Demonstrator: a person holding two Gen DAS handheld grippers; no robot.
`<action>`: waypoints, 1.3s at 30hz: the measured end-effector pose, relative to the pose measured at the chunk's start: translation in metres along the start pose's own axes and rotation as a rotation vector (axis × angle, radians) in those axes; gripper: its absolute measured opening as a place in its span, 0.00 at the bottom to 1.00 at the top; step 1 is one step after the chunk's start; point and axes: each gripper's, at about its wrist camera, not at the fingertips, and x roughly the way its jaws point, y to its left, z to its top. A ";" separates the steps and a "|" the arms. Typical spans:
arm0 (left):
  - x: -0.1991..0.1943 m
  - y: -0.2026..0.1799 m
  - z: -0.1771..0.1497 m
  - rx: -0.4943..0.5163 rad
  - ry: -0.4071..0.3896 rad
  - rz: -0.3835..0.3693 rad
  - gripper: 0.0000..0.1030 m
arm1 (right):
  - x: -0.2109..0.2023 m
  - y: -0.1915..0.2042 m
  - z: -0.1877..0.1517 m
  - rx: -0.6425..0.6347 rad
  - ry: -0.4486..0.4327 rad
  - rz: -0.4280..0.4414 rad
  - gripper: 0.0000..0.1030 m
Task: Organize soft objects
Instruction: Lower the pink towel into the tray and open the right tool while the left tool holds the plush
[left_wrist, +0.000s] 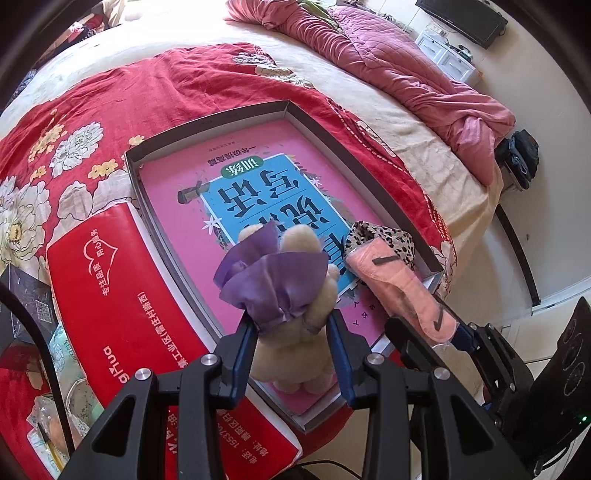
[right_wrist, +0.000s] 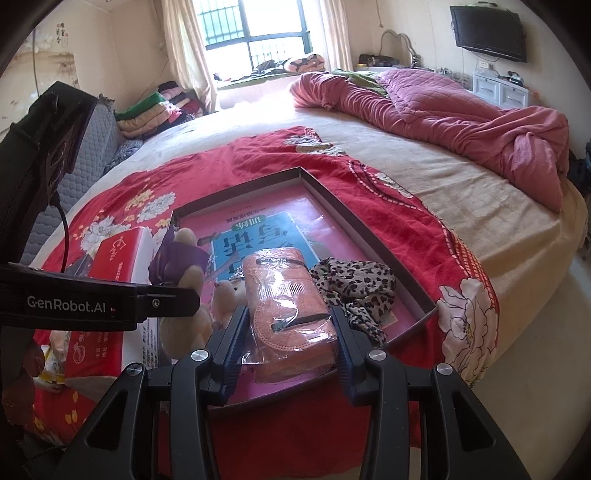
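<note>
My left gripper (left_wrist: 291, 325) clamped on plush toy (left_wrist: 295, 332), hanging over tray (left_wrist: 207, 120) near edge, toy long axis 12-to-6. My right gripper (right_wrist: 288, 325) clamped on bagged orange cloth (right_wrist: 288, 295), long axis 12-to-6, over tray; leopard cloth (right_wrist: 354, 284) lies in tray at 2 o'clock, just beside. Both need lowering, release.

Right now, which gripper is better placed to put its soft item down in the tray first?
Right. The right gripper holds the wrapped pink cloth low over the tray, beside the leopard-print fabric. The left gripper holds the plush bear higher.
</note>
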 end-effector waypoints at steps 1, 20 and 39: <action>0.000 0.000 0.000 0.001 0.000 0.003 0.38 | 0.003 0.001 -0.001 -0.001 0.007 0.001 0.43; 0.007 0.005 0.005 0.003 0.012 -0.005 0.38 | 0.039 0.001 -0.010 -0.001 0.067 -0.060 0.45; 0.018 -0.001 0.017 0.021 0.035 0.028 0.39 | 0.028 -0.001 -0.009 -0.012 0.054 -0.063 0.57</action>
